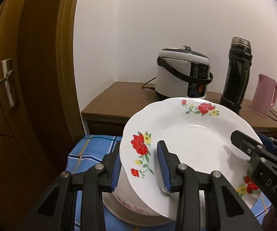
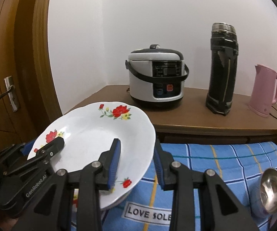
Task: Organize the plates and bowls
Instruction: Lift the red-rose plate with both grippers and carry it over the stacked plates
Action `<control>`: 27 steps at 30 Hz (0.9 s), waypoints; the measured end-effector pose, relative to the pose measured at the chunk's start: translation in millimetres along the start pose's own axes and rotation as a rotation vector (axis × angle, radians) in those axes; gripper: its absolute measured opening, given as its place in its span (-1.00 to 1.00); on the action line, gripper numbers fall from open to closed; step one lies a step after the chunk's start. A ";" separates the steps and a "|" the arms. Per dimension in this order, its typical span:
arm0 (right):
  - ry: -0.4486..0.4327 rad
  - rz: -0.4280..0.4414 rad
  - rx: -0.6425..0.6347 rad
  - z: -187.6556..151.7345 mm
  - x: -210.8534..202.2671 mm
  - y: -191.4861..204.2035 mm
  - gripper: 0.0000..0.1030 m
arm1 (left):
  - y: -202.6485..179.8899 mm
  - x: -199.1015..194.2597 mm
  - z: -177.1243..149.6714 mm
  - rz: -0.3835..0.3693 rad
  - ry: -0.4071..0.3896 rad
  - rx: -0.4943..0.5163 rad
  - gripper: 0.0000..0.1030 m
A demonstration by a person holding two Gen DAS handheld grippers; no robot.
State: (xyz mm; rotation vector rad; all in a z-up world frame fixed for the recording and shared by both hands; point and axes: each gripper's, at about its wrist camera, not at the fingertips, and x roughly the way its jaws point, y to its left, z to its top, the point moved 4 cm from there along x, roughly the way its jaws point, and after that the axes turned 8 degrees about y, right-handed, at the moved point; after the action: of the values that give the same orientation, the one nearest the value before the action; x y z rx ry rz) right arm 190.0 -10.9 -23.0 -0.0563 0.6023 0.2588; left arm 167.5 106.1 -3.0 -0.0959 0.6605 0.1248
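A white plate with red flowers [image 1: 192,140] hangs tilted above the table, held by its rim from both sides. My left gripper [image 1: 140,165] is shut on its left rim, one blue pad inside the plate and one beneath it. On the opposite rim my right gripper [image 2: 136,165] grips the same plate [image 2: 92,132]. Each gripper shows in the other's view: the right gripper [image 1: 253,140] and the left gripper [image 2: 44,144]. Under the plate stands a white bowl with a pink pattern [image 1: 130,206], mostly hidden. A steel bowl [image 2: 273,190] sits at the far right.
The table carries a blue checked cloth [image 2: 215,165]. Behind it a brown cabinet [image 2: 196,119] holds a rice cooker [image 2: 155,79], a black thermos [image 2: 222,69] and a pink kettle [image 2: 265,90]. A wooden door [image 1: 23,96] stands at the left.
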 end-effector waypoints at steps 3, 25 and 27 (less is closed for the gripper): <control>0.023 0.001 -0.004 -0.5 14.3 4.1 -0.34 | 6.2 8.8 1.3 0.011 -0.002 -0.004 -0.25; 0.116 0.018 -0.009 -17.0 62.3 7.1 -0.34 | 21.8 43.6 -7.8 0.040 0.047 -0.038 -0.26; 0.117 0.018 -0.009 -16.4 63.8 7.6 -0.34 | 22.9 45.2 -8.7 0.041 0.054 -0.043 -0.26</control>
State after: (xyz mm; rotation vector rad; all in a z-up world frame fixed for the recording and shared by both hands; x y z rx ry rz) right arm 229.5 8.6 -72.5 -0.0755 0.7184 0.2771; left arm 194.3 131.4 -38.8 -0.1274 0.7145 0.1763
